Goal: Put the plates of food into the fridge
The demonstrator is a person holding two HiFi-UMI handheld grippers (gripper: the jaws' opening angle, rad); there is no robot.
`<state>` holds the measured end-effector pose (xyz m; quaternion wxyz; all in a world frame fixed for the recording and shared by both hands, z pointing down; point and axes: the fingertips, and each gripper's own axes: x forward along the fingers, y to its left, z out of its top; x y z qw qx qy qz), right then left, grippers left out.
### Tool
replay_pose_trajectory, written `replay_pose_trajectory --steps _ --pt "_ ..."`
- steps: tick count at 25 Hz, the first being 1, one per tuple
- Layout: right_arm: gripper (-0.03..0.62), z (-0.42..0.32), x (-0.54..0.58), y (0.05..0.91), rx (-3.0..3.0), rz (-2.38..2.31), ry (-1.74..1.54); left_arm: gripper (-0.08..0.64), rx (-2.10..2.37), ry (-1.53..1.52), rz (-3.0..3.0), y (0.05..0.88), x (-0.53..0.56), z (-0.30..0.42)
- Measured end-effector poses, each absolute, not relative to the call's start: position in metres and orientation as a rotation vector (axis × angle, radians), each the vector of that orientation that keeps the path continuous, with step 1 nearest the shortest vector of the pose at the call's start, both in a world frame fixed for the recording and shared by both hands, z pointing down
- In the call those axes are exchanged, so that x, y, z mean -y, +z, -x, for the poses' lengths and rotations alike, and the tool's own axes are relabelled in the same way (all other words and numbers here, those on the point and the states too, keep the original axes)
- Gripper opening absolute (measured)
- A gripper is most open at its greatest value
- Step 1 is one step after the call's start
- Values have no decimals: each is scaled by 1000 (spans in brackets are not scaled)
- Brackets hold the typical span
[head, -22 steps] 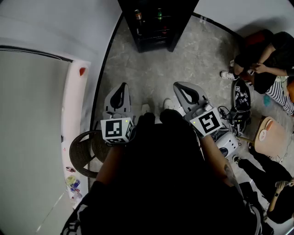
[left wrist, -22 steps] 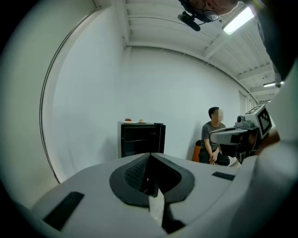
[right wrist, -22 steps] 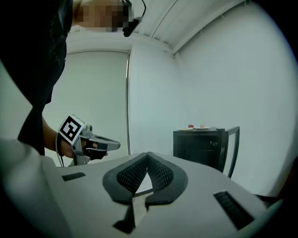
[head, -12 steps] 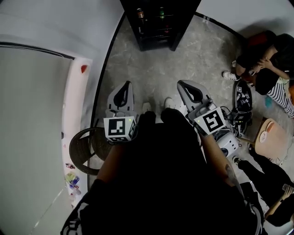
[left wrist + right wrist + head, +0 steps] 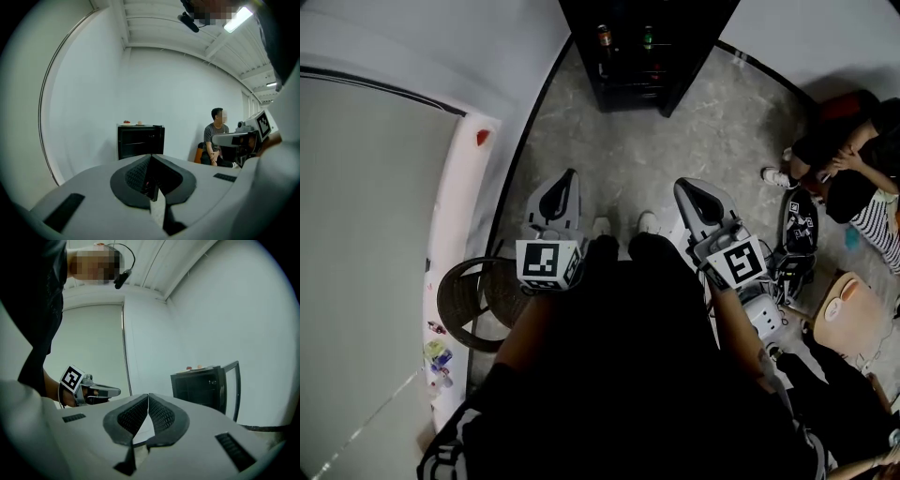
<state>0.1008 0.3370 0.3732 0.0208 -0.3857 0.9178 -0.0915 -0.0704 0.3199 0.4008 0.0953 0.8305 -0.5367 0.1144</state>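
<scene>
A low black fridge [image 5: 647, 56] stands against the far wall with bottles on its shelves. In the right gripper view its door [image 5: 232, 390] hangs open. Two plates of food [image 5: 194, 367] rest on top of the fridge [image 5: 139, 140], and the left gripper view shows them as plates [image 5: 132, 123] too. My left gripper [image 5: 562, 187] and right gripper [image 5: 696, 192] are held side by side at waist height, well short of the fridge. Both point toward it and both are shut on nothing. The left tips [image 5: 151, 157] and right tips [image 5: 148, 397] meet.
A person [image 5: 848, 169] sits on the floor at the right, also seen as a seated person [image 5: 215, 140]. Cabled equipment [image 5: 797, 234] and a wooden stool [image 5: 844, 309] lie right of me. A round wicker basket [image 5: 473, 300] sits beside a white counter [image 5: 375, 281] at left.
The fridge has slid right and slightly lower in the head view, and the grippers have drifted with it. Both grippers stay shut and empty.
</scene>
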Motion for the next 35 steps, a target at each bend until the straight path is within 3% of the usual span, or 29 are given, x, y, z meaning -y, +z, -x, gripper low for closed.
replay_pose_trajectory --steps 13,24,35 --pt "23 -153 -305 401 -2888 1098 -357 21 1759 364 -2390 380 -305 54" --pt "23 -130 -248 402 -2932 1093 -344 21 1712 304 -2407 395 -230 62" --pt "25 -59 -133 381 -2936 1155 -344 21 1623 278 -2486 399 -109 110"
